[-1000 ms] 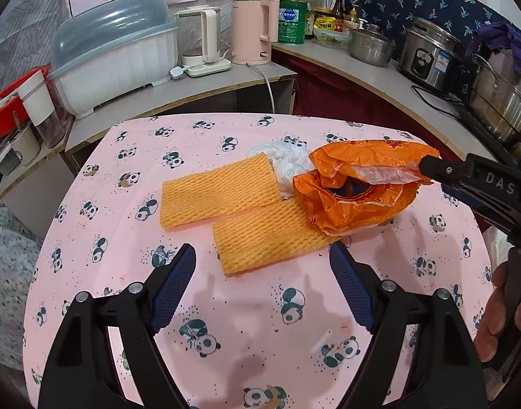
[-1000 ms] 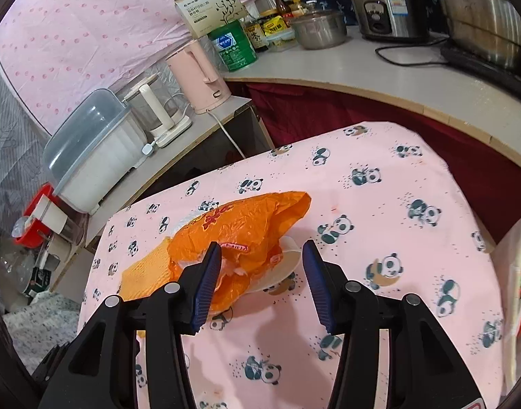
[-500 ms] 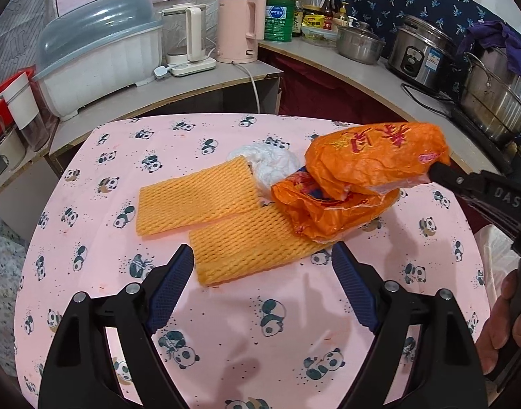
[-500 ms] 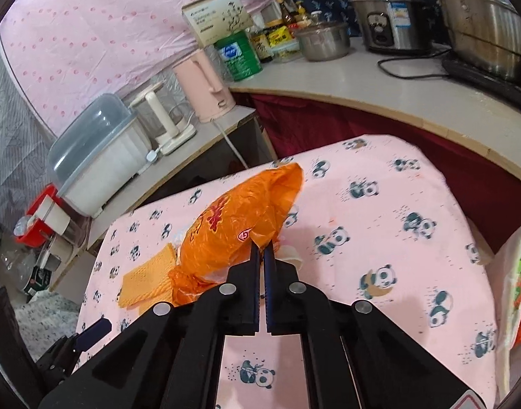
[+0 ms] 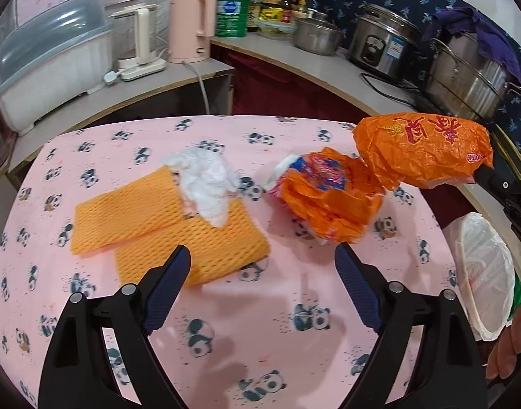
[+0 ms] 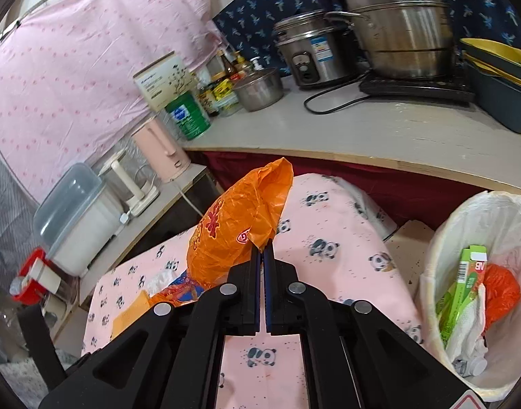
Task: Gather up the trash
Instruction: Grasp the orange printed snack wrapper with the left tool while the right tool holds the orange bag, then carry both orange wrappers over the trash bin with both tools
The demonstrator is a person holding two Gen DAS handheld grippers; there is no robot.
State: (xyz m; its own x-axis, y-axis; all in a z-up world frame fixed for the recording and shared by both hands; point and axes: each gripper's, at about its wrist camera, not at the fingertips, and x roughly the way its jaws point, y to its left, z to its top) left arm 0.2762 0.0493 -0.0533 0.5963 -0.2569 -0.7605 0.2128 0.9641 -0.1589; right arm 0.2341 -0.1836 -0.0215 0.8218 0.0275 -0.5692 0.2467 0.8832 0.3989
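Since a second ago: orange bag (image 5: pixel 425 150) lifted clear of the pile, now hanging in air off the right edge of the panda-cloth counter (image 5: pixel 226 310); second crumpled orange wrapper (image 5: pixel 325 194) uncovered, left lying on the cloth. Right gripper (image 6: pixel 261 255) jaws went from half open to fully pinched, clamped on a corner of the orange bag (image 6: pixel 238 225), bag bulging up and left from the tips. Left gripper (image 5: pixel 262 279) jaws wide and opening a bit more, nothing between them, hovering over bare cloth just in front of the two orange foam nets (image 5: pixel 168 221). White tissue wad (image 5: pixel 206 184) resting on top of the nets, just left of the wrapper. White-lined trash bin (image 6: pixel 482 293) beside the counter at lower right, already holding a green carton (image 6: pixel 463 283), an orange scrap and white paper. Pink kettle (image 5: pixel 190 24), pots and rice cooker on the back shelf, well apart.
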